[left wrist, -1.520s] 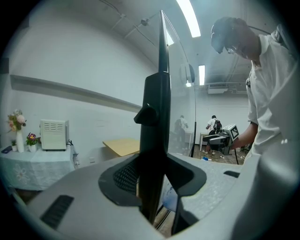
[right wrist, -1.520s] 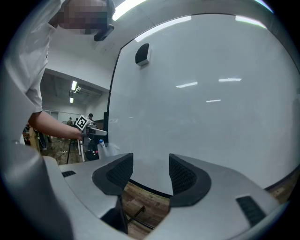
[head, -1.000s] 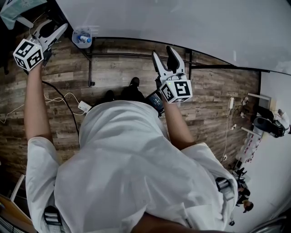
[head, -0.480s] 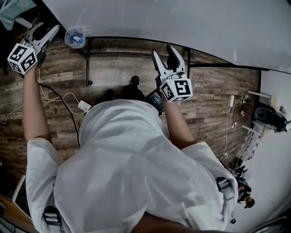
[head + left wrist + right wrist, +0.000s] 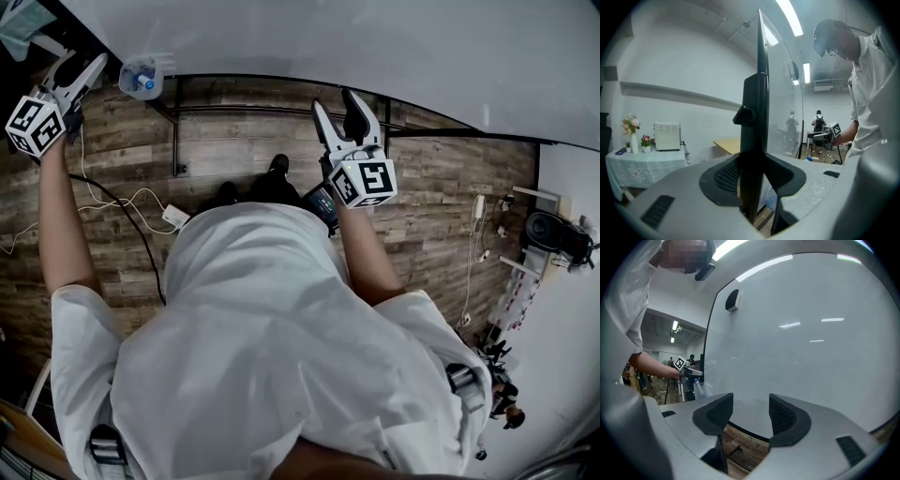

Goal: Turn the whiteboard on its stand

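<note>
Wood-plank floor (image 5: 234, 150) fills the middle of the head view. The whiteboard (image 5: 375, 47) spans the top of the frame as a pale band, and its black stand (image 5: 244, 114) shows as bars just below it. The left tongs (image 5: 86, 67) sit at the upper left, at the end of the whiteboard. The right tongs (image 5: 336, 105) are at top centre, pointed toward its lower edge. A small tub (image 5: 141, 78) with a blue-capped item sits just below the whiteboard, near the left tongs. A cable (image 5: 117, 199) loops across the floor on the left, and the person's white shirt (image 5: 262, 356) takes up the lower half.

Seen from the left gripper view, the whiteboard (image 5: 759, 93) stands edge-on, its dark rim running upright through the centre. The left tongs (image 5: 752, 180) are pressed together on that rim, pinching it. At the far left a cloth-covered counter (image 5: 628, 168) carries flowers (image 5: 631, 125) and a white box (image 5: 667, 136).

From the right gripper view, the whiteboard (image 5: 811, 333) fills most of the frame with its face, with a dark clip (image 5: 732, 300) at the upper left. The right tongs (image 5: 751, 416) are spread and pinch nothing. The whiteboard's lower edge shows in the gap between them, and I cannot tell whether the tips touch it. The left tongs (image 5: 693, 372) appear at the left, on the whiteboard's far edge.
</note>
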{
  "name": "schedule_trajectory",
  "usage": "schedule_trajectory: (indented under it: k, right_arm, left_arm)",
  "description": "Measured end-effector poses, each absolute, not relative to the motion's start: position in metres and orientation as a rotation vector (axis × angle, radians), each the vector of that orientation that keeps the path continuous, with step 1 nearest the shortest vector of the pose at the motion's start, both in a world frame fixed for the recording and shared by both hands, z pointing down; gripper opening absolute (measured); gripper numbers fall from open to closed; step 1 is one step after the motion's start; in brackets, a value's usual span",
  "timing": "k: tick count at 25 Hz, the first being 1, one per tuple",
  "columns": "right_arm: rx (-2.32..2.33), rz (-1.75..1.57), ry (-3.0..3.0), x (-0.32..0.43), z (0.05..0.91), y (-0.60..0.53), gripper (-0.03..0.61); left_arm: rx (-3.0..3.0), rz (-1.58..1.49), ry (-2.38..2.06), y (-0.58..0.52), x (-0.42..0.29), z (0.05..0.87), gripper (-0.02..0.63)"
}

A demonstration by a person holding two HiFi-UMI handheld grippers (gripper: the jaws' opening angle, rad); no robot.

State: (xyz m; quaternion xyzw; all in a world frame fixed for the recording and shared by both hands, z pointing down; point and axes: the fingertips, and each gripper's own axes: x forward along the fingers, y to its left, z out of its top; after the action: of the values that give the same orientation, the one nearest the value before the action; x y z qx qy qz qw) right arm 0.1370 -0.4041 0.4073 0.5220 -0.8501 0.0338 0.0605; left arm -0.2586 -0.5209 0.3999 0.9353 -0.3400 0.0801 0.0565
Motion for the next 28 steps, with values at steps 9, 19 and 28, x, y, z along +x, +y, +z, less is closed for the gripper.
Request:
schedule_trajectory:
  k: [9,19,28]
  right_arm:
    - [1.574,0.109,-2.576,0.130,0.410,-0.398,0.236]
    - [1.576,0.114,-2.586,0.139,0.413,-0.398,0.236]
    - [1.585,0.112,-2.588,0.140,0.408,-0.386,0.235]
  left_arm:
    - [2.764,0.253,-1.123,-0.514,-0.300,0.399,0.163]
    - [2.706,0.222,-1.219,-0.519,-0.316,0.403,0.160]
    - [2.723,0.260,-1.380,-0.510,-0.329,0.389,0.163]
